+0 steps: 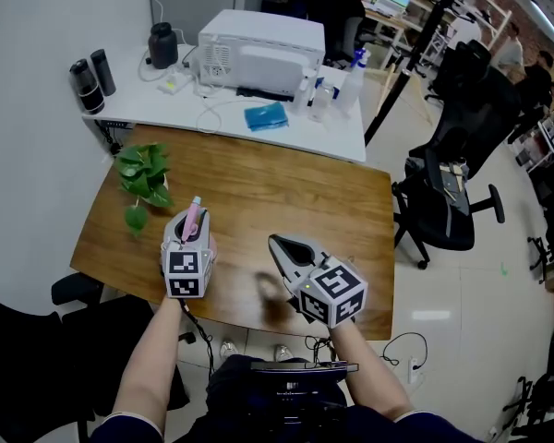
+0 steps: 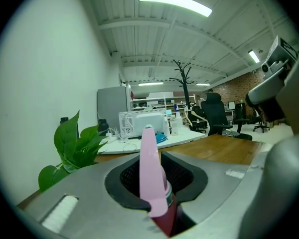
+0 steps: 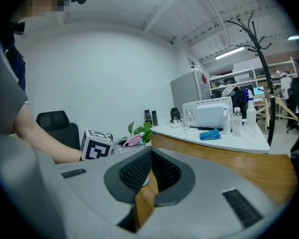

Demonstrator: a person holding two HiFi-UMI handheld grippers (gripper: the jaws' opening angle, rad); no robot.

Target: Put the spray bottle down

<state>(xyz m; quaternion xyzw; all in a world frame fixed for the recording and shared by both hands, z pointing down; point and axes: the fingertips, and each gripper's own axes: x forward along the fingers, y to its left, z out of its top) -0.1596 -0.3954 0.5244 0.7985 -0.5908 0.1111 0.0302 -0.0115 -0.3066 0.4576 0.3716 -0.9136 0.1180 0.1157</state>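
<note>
Seen from the head view, the left gripper (image 1: pixel 188 238) clamped the pink spray bottle (image 1: pixel 192 218) over the wooden table's (image 1: pixel 286 187) near-left part. A plant (image 1: pixel 144 175) stood at its eleven o'clock, with bare wood toward one o'clock. The left gripper view showed its jaws pressed on the bottle. The right gripper view showed the right gripper (image 3: pixel 149 171) closed and empty.

Right claw (image 3: pixel 150 157): jaws together, nothing gripped | left claw (image 3: pixel 122 142): carries pink spray bottle (image 3: pixel 133 140) | wooden surface (image 3: pixel 224 158): beneath both | leafy plant (image 3: pixel 142 129): behind.
</note>
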